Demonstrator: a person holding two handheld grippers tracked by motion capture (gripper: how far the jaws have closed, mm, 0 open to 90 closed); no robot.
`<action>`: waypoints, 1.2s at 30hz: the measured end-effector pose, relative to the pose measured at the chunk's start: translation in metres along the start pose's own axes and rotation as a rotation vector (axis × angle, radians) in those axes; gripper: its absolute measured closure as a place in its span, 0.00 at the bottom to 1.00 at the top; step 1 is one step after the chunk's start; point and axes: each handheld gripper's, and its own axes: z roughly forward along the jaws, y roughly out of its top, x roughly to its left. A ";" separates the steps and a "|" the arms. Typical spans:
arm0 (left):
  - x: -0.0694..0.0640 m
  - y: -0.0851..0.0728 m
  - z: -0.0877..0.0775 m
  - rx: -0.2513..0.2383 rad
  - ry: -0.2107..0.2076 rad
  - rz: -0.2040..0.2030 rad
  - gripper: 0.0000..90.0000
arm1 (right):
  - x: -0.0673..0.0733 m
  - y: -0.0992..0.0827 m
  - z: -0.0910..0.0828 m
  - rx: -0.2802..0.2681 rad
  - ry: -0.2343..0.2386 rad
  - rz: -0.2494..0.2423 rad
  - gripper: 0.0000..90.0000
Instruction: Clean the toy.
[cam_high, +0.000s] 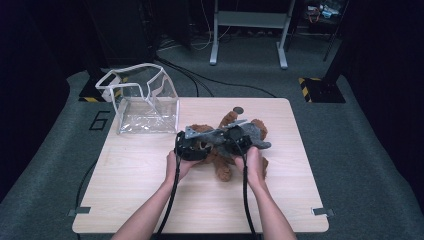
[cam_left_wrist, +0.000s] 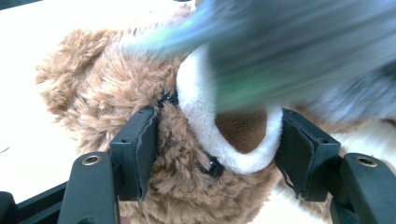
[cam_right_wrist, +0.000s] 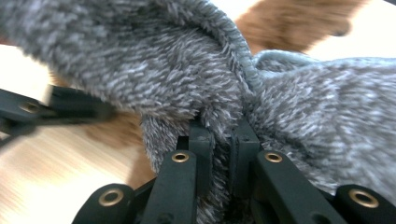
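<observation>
A brown teddy bear lies in the middle of the wooden table, partly wrapped in a grey fleecy garment. My left gripper has its jaws on either side of the bear's head, one pad in the brown fur and the other against the white muzzle. My right gripper sits just right of it, over the bear's body. In the right gripper view its jaws are pinched shut on a fold of the grey garment. A blurred grey-green shape crosses the top of the left gripper view.
A clear plastic bag with a white rim stands open at the table's back left corner. A small dark round thing lies behind the bear. A grey metal stand and cables are on the floor beyond the table.
</observation>
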 end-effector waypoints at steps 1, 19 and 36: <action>0.000 0.000 0.000 0.002 0.000 0.003 0.38 | -0.007 -0.003 -0.004 0.002 0.001 0.022 0.92; -0.002 0.001 0.000 0.015 0.012 0.004 0.38 | -0.018 -0.015 -0.030 -0.087 0.006 0.090 0.91; -0.009 0.002 -0.010 -0.071 0.046 0.034 0.30 | -0.009 -0.001 0.012 -0.008 -0.019 0.071 0.92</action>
